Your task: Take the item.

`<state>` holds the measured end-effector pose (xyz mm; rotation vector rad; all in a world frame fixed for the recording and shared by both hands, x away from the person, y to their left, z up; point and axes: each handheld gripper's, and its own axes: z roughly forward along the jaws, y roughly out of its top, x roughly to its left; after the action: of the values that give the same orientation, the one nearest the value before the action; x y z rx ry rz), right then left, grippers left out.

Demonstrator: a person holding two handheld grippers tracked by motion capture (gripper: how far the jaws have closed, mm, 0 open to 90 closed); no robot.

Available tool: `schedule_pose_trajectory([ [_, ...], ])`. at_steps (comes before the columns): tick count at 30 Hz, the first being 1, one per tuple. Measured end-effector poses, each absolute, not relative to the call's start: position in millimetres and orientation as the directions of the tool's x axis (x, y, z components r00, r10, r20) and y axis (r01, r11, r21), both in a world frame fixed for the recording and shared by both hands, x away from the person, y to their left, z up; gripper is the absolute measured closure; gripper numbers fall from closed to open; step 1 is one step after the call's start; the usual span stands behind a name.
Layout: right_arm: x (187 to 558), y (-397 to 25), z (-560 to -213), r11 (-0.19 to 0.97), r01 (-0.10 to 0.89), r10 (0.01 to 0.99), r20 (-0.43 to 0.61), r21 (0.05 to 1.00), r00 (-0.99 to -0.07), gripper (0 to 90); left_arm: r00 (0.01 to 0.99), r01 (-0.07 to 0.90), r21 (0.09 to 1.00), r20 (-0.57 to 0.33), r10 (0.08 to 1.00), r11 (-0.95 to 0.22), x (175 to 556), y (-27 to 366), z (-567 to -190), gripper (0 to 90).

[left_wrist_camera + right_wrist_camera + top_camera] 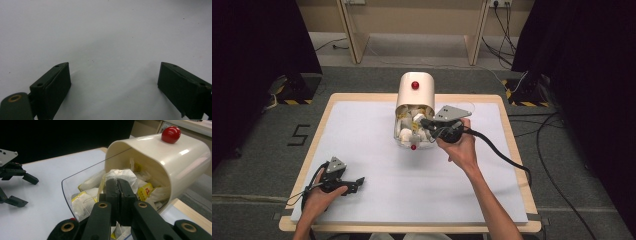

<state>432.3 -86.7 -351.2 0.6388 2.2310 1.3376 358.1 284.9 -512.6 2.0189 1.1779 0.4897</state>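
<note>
1. A cream container [414, 89] with a red knob [415, 85] on top sits at the far middle of the desk [362, 145], its clear flap [75, 185] swung open toward the person.
2. Inside lie many white tea bags [117, 176], some with yellow tags [145, 190].
3. The right tool [428, 125] reaches into the container's open front; in the right gripper view its jaws are pressed together, and a white tea bag bulges around their tips.
4. Whether the paper is truly pinched between the jaws cannot be told for sure, though the bag touches them on both sides.
5. The right hand [460, 145] grips that tool just beside the container.
6. The left tool [354, 184] rests low over the near left of the desk, well apart from the container.
7. In the left gripper view its jaws stand wide, with bare white desk between them.
8. The left hand [319, 195] holds it near the desk's front edge.
</note>
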Motion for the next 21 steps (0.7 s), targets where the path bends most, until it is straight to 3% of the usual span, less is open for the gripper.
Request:
schedule_pose_trajectory([
  [21, 426.1, -124.1, -329.0, 0.354, 0.137, 0.639, -0.132, 0.925, -0.758, 88.5, 0.507, 0.581, 0.754, -0.039, 0.861, -0.308, 358.1, 284.9, -512.7, 10.5],
])
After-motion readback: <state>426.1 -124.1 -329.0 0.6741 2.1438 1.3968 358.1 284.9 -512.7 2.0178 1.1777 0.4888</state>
